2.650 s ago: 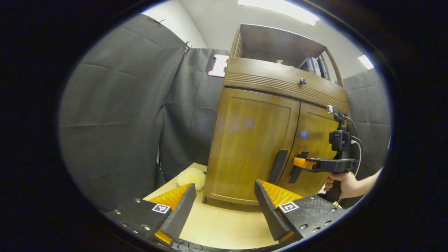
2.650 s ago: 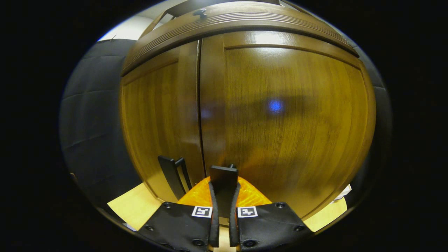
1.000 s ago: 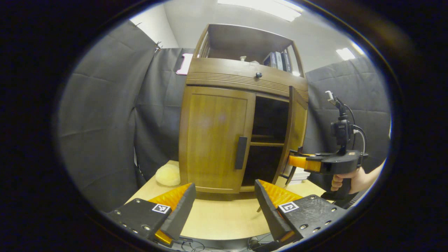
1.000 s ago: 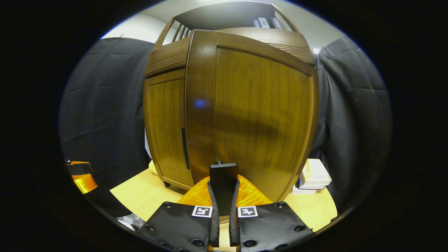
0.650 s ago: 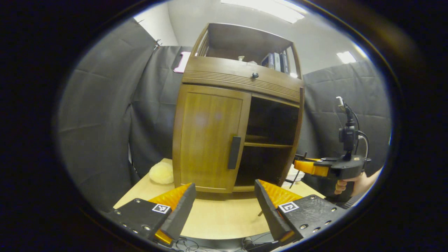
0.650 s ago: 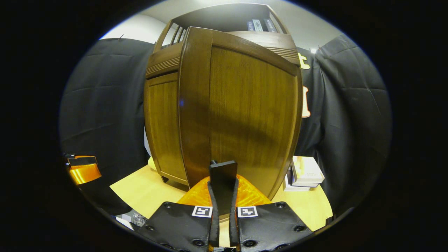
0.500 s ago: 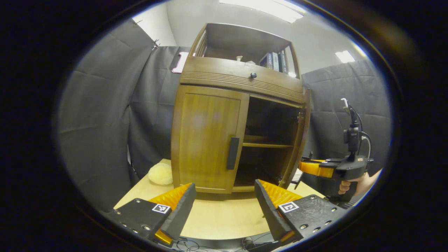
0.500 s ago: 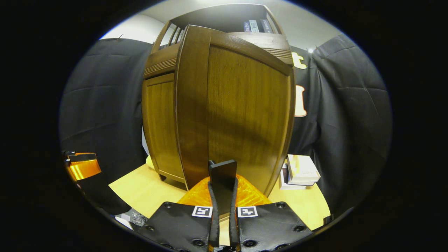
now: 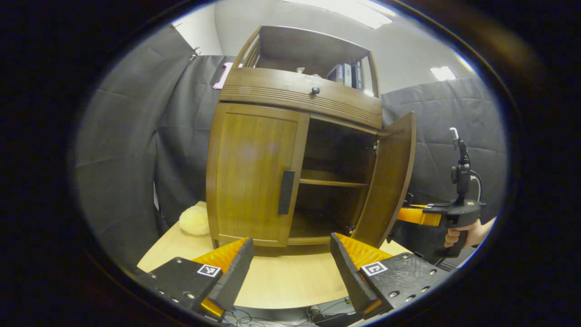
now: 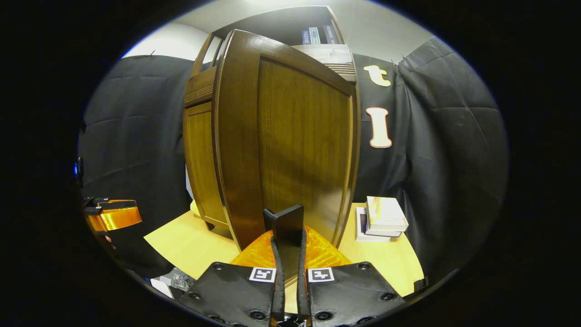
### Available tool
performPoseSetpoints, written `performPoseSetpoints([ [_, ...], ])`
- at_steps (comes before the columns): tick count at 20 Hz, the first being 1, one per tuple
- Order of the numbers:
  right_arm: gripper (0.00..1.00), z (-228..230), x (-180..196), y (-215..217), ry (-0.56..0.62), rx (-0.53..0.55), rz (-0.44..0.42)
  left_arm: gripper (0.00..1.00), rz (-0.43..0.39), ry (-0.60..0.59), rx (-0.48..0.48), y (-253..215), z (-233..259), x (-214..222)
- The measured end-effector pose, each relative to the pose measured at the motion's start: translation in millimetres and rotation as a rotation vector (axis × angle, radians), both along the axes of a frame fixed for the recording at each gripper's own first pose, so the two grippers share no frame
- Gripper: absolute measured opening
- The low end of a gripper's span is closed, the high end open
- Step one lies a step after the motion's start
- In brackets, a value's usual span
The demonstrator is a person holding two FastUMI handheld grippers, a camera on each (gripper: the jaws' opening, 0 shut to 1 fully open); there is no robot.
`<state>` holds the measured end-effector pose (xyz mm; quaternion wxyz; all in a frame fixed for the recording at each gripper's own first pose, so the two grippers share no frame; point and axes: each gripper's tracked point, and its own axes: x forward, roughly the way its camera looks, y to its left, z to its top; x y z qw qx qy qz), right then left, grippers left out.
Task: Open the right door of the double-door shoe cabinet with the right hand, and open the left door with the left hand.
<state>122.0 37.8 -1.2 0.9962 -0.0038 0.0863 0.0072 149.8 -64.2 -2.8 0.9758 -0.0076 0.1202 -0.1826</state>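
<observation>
A brown wooden shoe cabinet (image 9: pixel 272 95) stands on a light table (image 9: pixel 286 281). Its right door (image 9: pixel 388 181) is swung wide, showing dark shelves inside. The left door (image 9: pixel 252 168) is closed, its dark handle (image 9: pixel 286 192) at the inner edge. My left gripper (image 9: pixel 290 268) hangs open in front of the cabinet, a short way from that handle. In the right gripper view, my right gripper (image 10: pixel 288 254) is shut on the right door's handle (image 10: pixel 286 225), with the door's face (image 10: pixel 295 141) close ahead. That gripper (image 9: pixel 415 215) and the hand holding it show at the right of the left gripper view.
A pale fluffy thing (image 9: pixel 194 221) lies on the table left of the cabinet. A stack of books (image 10: pixel 381 218) sits on the table right of the open door. More books (image 9: pixel 345 72) stand on the cabinet's open top shelf. Black cloth walls surround the booth.
The right door has swung from closed to wide open, drawn out and to the right by my right gripper. My left gripper has drawn back a little and stayed open.
</observation>
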Motion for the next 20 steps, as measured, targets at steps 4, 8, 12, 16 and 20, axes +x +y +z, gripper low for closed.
performPoseSetpoints([
  [4, 0.1, 0.8, -8.4, -19.2, -0.008, 0.013, 0.017, 0.95, -0.031, -0.004, 0.007, -10.9, -6.7, 6.9],
  [8, 0.14, -0.1, -15.0, -37.2, -0.008, 0.016, 0.037, 0.96, -0.05, 0.021, -0.035, -21.7, -6.2, 4.6],
  [12, 0.1, -0.8, -22.0, -60.6, -0.011, 0.005, 0.027, 0.96, -0.07, 0.019, -0.024, -25.1, -7.9, 5.6],
  [16, 0.09, -0.9, -26.6, -89.2, -0.008, -0.008, -0.021, 0.97, -0.104, 0.022, -0.018, -32.8, -11.7, 6.4],
  [20, 0.11, -1.6, -31.5, -118.1, -0.009, 0.032, -0.089, 0.97, -0.14, 0.024, -0.025, -45.5, -13.0, 8.0],
])
